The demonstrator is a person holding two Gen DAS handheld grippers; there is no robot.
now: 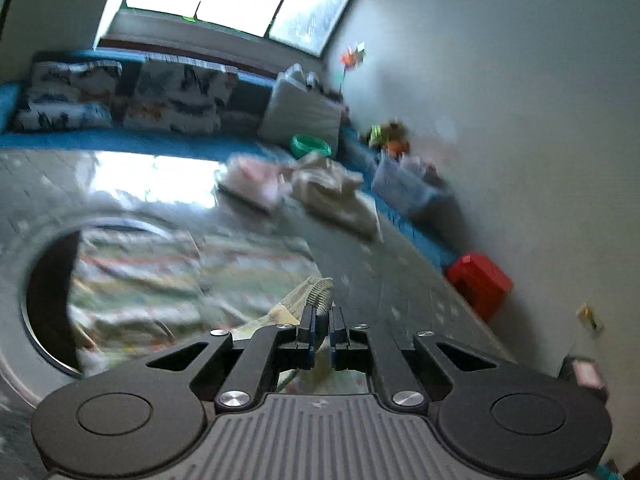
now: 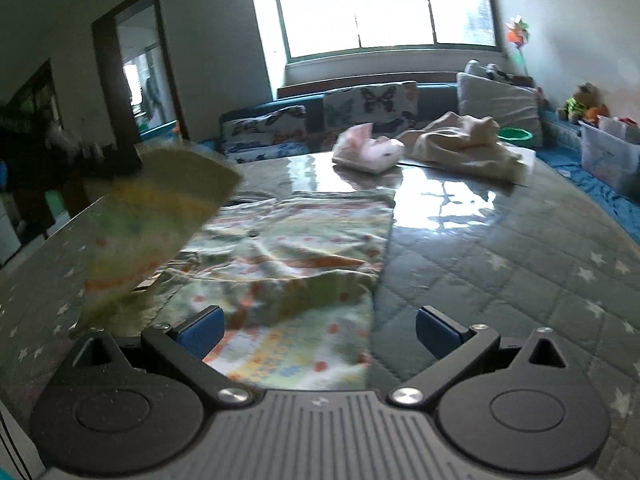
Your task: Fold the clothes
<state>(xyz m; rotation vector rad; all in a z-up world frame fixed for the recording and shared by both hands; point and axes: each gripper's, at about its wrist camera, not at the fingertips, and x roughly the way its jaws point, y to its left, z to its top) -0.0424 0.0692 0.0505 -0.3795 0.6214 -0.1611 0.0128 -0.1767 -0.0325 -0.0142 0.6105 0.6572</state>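
Observation:
A pale green patterned garment (image 2: 296,248) lies spread on the quilted grey table cover (image 2: 500,264). One sleeve of it (image 2: 160,216) is lifted and blurred at the left of the right wrist view. My left gripper (image 1: 322,320) is shut on that sleeve's ribbed cuff (image 1: 318,294), above the blurred garment (image 1: 168,280). My right gripper (image 2: 318,330) stands open just above the garment's near edge, its blue pads (image 2: 202,330) wide apart with nothing between them.
A pink folded garment (image 2: 366,150) and a cream crumpled garment (image 2: 464,144) lie at the table's far side. Behind are a blue sofa with butterfly cushions (image 2: 372,104), a green bowl (image 2: 516,134) and a clear plastic bin (image 2: 608,152). A red stool (image 1: 478,280) stands by the wall.

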